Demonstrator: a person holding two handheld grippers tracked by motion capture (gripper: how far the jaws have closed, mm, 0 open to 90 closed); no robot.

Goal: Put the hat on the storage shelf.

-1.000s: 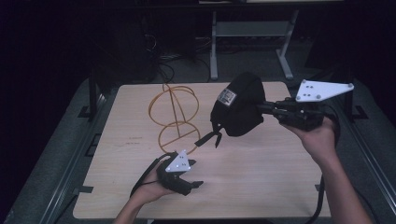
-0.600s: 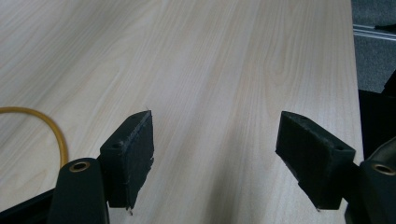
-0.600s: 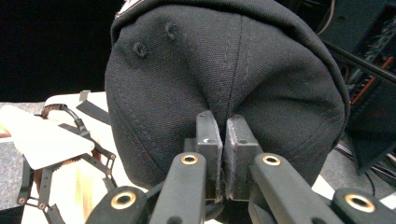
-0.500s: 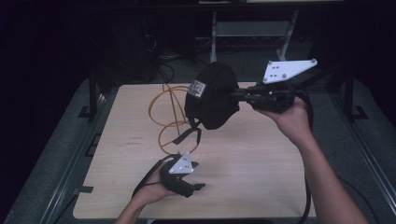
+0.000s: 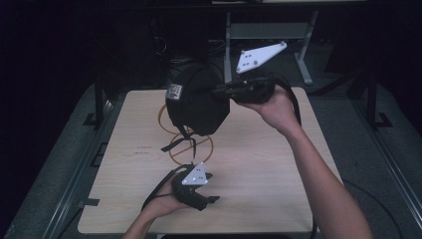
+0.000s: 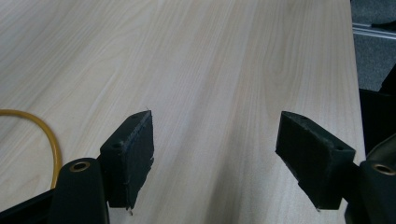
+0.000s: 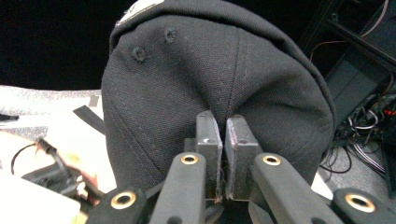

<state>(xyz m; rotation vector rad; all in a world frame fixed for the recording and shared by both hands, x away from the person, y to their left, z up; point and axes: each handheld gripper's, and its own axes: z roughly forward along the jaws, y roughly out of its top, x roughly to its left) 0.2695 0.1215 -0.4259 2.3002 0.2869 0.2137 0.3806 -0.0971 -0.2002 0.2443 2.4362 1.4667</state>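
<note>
**Operator:** Right gripper [image 5: 219, 91] is pinched onto the black cap [image 5: 195, 102]. From the high view, I hold the cap in the air over the far half of the table [image 5: 278, 174], its strap dangling above the yellow wire stand [image 5: 191, 145]. Left gripper [image 5: 211, 186] sits low near the front edge, just in front of the stand.

**Spotter:** Is the left one holding anything?

**Operator:** No. In the left gripper view its jaws stand wide apart over bare wood, with a bit of yellow wire [image 6: 49, 135] curving at the left edge. Nothing lies between the pads [image 6: 133, 154].

**Spotter:** And the grip on the cap?

**Operator:** In the right gripper view my two pads [image 7: 208, 140] are pressed together on a fold of cloth on the cap [image 7: 187, 84], close to a seam. It is a thin pinch, so I judge it could slip if I swing fast.

**Spotter:** So how do you want to set it on the stand?

**Operator:** Slowly. I would keep the opening facing down, centre it over the top loop, lower straight, and use the left gripper to steady the wire if it wobbles. Release only once the cloth rests on the wire.
</note>
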